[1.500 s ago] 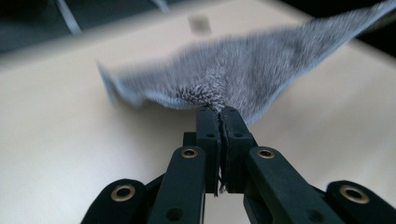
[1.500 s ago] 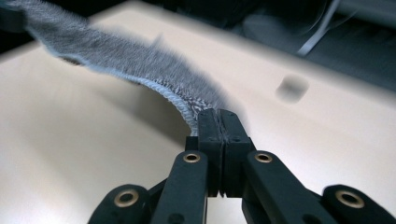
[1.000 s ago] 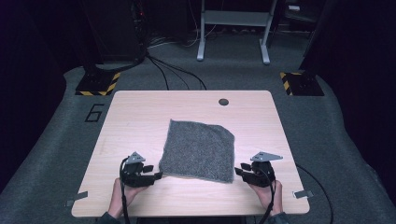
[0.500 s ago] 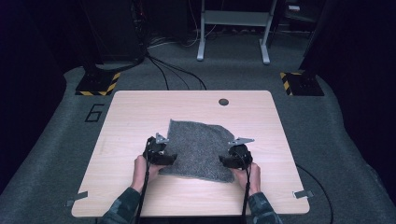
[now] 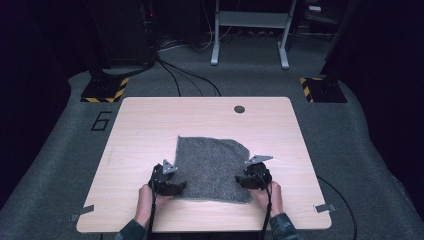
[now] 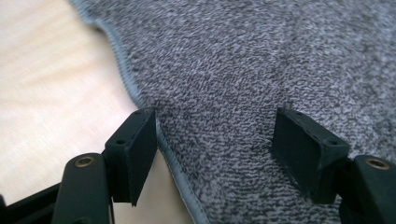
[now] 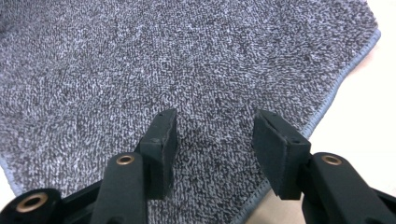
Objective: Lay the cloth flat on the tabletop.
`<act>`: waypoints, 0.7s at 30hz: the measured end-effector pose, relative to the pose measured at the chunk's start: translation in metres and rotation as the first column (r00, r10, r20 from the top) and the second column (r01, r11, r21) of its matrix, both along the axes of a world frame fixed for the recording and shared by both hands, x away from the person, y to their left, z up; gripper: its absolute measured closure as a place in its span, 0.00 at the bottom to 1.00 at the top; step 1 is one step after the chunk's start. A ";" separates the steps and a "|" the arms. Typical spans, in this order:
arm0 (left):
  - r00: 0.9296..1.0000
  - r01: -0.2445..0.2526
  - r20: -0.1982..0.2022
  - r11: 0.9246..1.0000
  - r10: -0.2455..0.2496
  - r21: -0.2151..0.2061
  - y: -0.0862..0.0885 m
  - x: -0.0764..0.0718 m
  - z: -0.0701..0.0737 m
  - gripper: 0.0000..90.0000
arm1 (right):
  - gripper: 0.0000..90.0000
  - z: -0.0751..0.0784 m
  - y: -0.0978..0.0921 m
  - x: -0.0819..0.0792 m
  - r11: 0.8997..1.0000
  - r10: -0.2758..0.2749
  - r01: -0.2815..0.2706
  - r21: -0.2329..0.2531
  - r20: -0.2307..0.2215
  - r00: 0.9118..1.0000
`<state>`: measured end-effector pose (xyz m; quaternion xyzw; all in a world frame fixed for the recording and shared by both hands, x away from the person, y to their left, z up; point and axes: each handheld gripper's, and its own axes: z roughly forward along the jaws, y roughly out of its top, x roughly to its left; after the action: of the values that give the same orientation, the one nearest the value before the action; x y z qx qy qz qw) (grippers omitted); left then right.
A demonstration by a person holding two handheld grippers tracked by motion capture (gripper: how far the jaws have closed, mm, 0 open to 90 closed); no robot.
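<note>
A: Where does the grey towel sit?

B: Flat on the wooden worktop, near the person's edge, with its far right corner turned in so that the outline looks clipped there.

A: And the tools?

B: The left hand-held gripper stands with its jaws wide apart, straddling the towel's hemmed left edge: one jaw over bare wood, the other over the pile. The right hand-held gripper is also spread, less widely, with both jaws over the cloth just inside the right hem. Neither holds anything.

A: So how far along is the work?

B: Barely begun, I'd judge. If this is a fold, no proper fold shows yet; both near corners are yet to be pinched and carried over.

A: Any change from half a second ago?

B: Both hands have drawn back towards the person, from the towel's middle to its near corners. A second ago they sat outside the cloth, and the far right corner lay square.
</note>
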<state>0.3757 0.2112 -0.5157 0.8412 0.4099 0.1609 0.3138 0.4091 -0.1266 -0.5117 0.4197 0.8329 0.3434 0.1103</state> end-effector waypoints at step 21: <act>0.997 -0.063 0.034 0.998 0.064 -0.022 0.003 0.019 -0.005 0.26 | 0.66 0.008 -0.003 0.104 0.977 -0.210 0.212 0.021 -0.076 0.975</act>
<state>0.3946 0.2137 -0.5204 0.8215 0.4326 0.1809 0.3244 0.5134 -0.1300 -0.5042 0.5197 0.7820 0.3262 0.1092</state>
